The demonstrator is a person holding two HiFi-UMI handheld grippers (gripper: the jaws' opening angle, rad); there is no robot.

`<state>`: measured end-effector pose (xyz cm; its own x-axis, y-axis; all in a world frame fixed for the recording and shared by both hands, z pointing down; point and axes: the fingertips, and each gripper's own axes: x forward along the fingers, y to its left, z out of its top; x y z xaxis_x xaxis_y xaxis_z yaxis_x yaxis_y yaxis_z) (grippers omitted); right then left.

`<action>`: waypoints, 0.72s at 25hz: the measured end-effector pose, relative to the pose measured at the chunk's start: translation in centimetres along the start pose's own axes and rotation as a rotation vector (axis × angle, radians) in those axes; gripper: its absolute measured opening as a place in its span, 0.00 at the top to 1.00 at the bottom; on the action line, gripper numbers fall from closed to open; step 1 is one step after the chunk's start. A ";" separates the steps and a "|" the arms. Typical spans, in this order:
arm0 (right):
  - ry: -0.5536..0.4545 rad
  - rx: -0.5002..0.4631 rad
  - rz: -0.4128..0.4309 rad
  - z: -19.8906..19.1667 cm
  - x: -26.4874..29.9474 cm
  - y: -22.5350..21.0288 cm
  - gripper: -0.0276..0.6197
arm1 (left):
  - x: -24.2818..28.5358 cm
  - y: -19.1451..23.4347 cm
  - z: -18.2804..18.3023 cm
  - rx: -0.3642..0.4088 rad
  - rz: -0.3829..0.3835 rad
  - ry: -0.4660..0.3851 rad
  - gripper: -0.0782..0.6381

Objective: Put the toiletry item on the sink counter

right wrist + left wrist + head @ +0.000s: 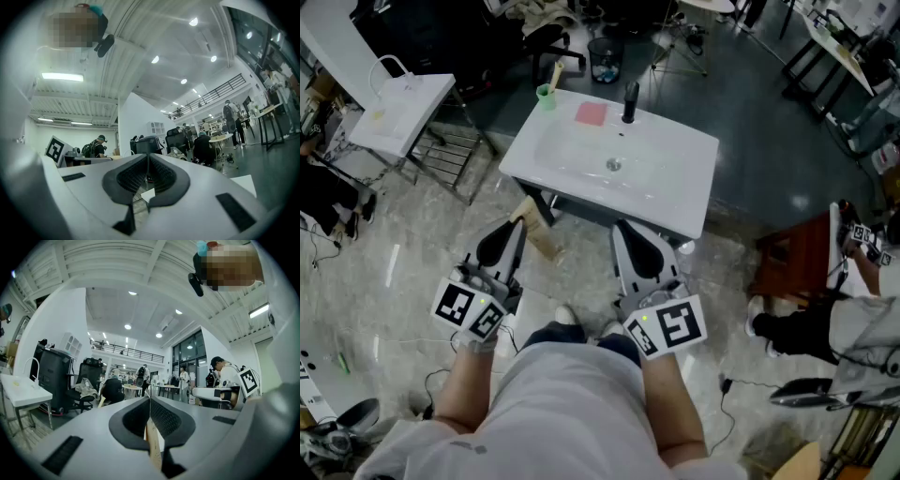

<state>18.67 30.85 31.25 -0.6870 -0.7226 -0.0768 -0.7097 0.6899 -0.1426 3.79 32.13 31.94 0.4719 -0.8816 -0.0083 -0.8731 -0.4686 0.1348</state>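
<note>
The things that look like toiletry items are already sitting on the sink counter (675, 159): a green cup (546, 97) with a stick-like handle leaning out of it at the far left corner, and a pink block (592, 113) just beside the black faucet (630, 103). I cannot tell which of them the task means. You are carrying nothing. The left gripper (517, 225) is clenched, its jaws pressing together on air, and the right gripper (619, 228) is showing the same in its own view, jaws meeting at the tips with nothing between them. If you are going in again, the likely slip is nudging the cup off the counter, since it is standing close to the rim, or catching the faucet while reaching for the block. You are holding both grippers low and near your body, side by side, pointing toward the near rim of the sink and stopping short of it. They are lying roughly level rather than tipped down, judging by the room and ceiling filling their views.
</note>
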 end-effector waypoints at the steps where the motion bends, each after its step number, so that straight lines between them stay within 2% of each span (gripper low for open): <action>1: 0.000 0.000 -0.003 -0.1 0.3 0.1 0.91 | 0.0 0.3 0.1 -0.003 -0.002 0.000 0.86; 5: 0.006 0.003 -0.017 -0.6 1.6 0.6 0.91 | -0.1 1.9 0.0 -0.011 -0.009 0.004 0.86; 10: -0.016 0.055 -0.060 -1.3 3.5 0.8 0.91 | -0.7 4.8 -0.1 -0.022 -0.023 0.000 0.86; 18: -0.024 0.054 -0.125 -2.5 6.7 1.1 0.91 | -1.7 10.0 -0.6 -0.040 -0.026 0.000 0.86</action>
<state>12.90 26.82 33.08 -0.5895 -0.8039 -0.0787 -0.7796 0.5917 -0.2053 -5.71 28.98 33.93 0.4947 -0.8690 -0.0123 -0.8548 -0.4891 0.1736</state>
